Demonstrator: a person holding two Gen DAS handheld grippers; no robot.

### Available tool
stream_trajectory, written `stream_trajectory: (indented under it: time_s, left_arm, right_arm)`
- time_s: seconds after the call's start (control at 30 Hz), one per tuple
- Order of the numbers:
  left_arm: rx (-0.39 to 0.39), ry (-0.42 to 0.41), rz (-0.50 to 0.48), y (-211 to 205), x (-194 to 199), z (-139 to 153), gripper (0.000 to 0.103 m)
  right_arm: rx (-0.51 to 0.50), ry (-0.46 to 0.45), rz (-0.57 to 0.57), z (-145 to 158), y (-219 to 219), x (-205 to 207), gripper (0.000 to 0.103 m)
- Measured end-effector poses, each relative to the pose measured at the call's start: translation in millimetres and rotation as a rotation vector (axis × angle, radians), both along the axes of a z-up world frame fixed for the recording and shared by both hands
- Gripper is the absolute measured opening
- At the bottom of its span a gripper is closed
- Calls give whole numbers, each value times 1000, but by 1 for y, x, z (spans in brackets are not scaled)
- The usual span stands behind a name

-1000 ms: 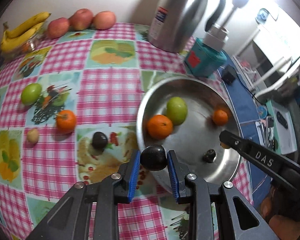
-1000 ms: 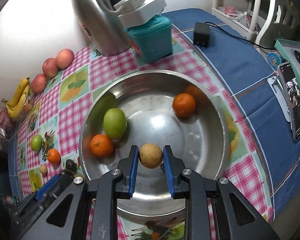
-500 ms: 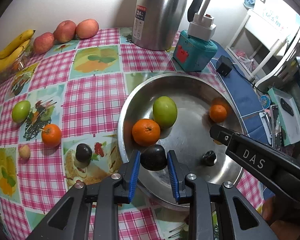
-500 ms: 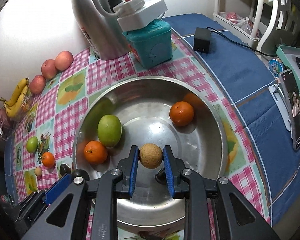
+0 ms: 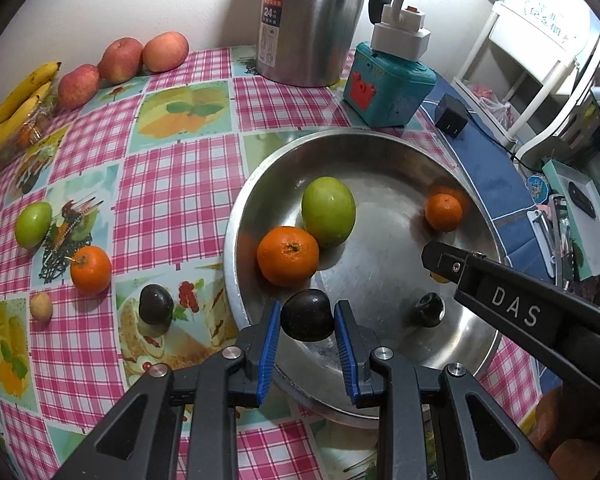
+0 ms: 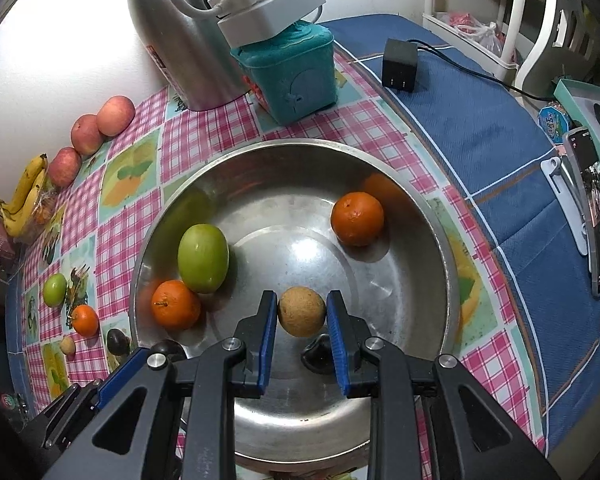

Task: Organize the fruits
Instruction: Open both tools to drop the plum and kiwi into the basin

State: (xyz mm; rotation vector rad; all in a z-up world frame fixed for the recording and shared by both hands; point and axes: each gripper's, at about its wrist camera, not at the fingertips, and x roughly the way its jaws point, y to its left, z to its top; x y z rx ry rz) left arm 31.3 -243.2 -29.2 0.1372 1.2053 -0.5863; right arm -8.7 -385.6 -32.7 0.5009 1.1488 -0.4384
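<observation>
A steel bowl (image 5: 380, 152) (image 6: 432, 224) holds a green fruit (image 5: 329, 211) (image 6: 203, 258), two oranges (image 5: 287, 256) (image 5: 444, 212) and a dark fruit (image 5: 428, 310). My left gripper (image 5: 307, 322) is shut on a dark plum (image 5: 307, 320) over the bowl's near-left rim. My right gripper (image 6: 302, 318) is shut on a small tan round fruit (image 6: 302, 311) above the bowl's floor. On the cloth left of the bowl lie a green fruit (image 5: 33, 224), an orange (image 5: 91, 270), a dark plum (image 5: 156, 304) and a small tan fruit (image 5: 41, 307).
Three apples (image 5: 122, 60) and bananas (image 5: 16, 104) sit at the far left by the wall. A steel thermos (image 5: 308, 20) and a teal box (image 5: 388, 88) with a power strip stand behind the bowl. A black charger (image 6: 399, 65) and a phone (image 6: 598, 216) lie at the right.
My left gripper carried the dark plum right and forward, from outside the bowl's rim to over its near-left edge. My right gripper with the tan fruit moved slightly closer over the bowl.
</observation>
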Motion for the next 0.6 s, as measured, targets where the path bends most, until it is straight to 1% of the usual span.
stream_trajectory:
  time_s: [0.47,0.57,0.6]
  left_arm:
    - [7,14,0,0,1,-4,32]
    - [6,12,-1,0,1,-3,33]
    - [4,12,0,0,1,-2,34]
  right_arm:
    - [-9,26,15,-4,3,3,27]
    - [-13,25,17,-3,4,4,29]
    - [-18,26,18,-3,5,5,33]
